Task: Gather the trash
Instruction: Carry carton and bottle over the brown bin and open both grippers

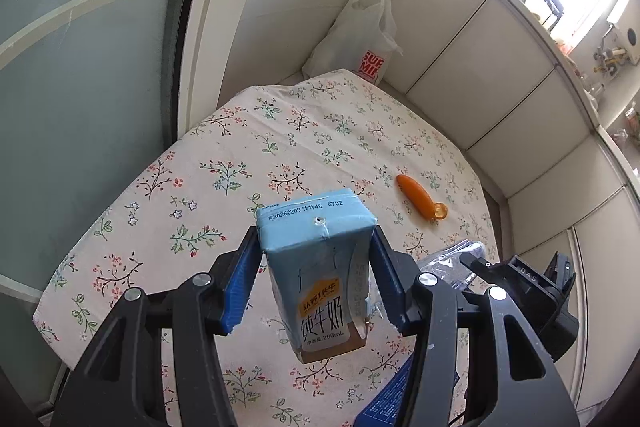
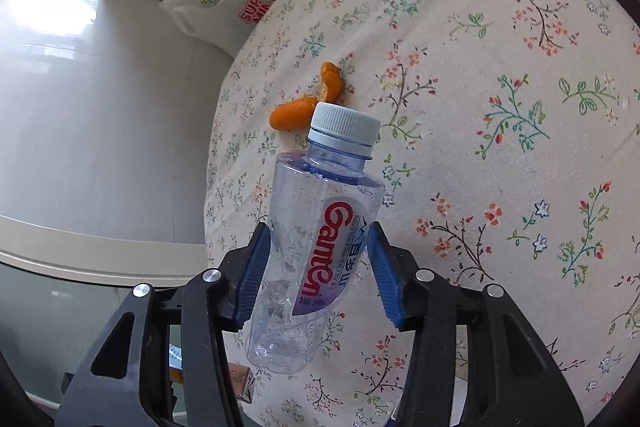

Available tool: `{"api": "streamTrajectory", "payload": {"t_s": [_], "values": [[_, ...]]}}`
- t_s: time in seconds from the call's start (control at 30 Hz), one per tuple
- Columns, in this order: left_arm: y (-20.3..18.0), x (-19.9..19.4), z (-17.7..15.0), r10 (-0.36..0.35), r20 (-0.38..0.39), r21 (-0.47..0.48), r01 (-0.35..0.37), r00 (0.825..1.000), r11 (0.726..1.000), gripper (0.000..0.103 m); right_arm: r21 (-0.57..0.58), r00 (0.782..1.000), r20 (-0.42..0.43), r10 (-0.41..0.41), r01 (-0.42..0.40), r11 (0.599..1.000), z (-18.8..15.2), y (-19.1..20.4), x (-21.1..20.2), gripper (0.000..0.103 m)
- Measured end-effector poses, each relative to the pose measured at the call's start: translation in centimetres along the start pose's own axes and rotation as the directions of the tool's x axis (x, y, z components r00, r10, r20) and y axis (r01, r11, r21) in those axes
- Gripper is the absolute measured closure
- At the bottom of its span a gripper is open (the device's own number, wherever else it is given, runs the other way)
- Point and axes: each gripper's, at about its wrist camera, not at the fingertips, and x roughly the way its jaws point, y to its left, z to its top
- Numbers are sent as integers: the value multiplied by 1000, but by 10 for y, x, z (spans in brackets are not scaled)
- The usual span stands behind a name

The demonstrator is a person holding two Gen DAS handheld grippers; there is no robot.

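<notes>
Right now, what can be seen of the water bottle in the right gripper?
The water bottle is small, clear plastic tinted blue at the neck, with a white ribbed screw cap still on and a label in big red letters. It looks empty apart from droplets inside. It tilts, cap pointing away from the camera, raised over the flowered tablecloth. The right gripper has it between its blue jaws, which press its sides at label height. Nothing else touches it.

A matt floral cotton tablecloth (image 1: 224, 155) lies slightly creased. The light-blue milk carton (image 1: 320, 267) is smooth coated paperboard; the clear water bottle (image 2: 312, 247) is glossy, dented plastic with a ribbed white cap. Dimpled orange peel (image 2: 292, 113) looks waxy. A thin white plastic bag (image 1: 360, 35) is crinkled.
</notes>
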Motion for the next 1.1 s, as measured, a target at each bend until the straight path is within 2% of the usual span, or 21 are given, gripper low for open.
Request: {"api": "streamTrajectory", "payload": {"t_s": [0.27, 0.57, 0.87, 1.1], "values": [[-5, -4, 4, -25, 21, 2, 25, 999, 1000, 49, -48, 995, 87, 50, -46, 998, 10, 10, -32, 56], [-20, -5, 5, -65, 31, 14, 65, 997, 998, 49, -46, 971, 224, 84, -75, 996, 28, 7, -80, 56], [-53, -2, 7, -144, 48, 34, 143, 988, 989, 49, -73, 914, 403, 51, -23, 997, 39, -8, -142, 56], [-95, 2, 1, -200, 59, 89, 195, 978, 977, 49, -105, 852, 523, -4, 69, 992, 43, -19, -186, 55]]}}
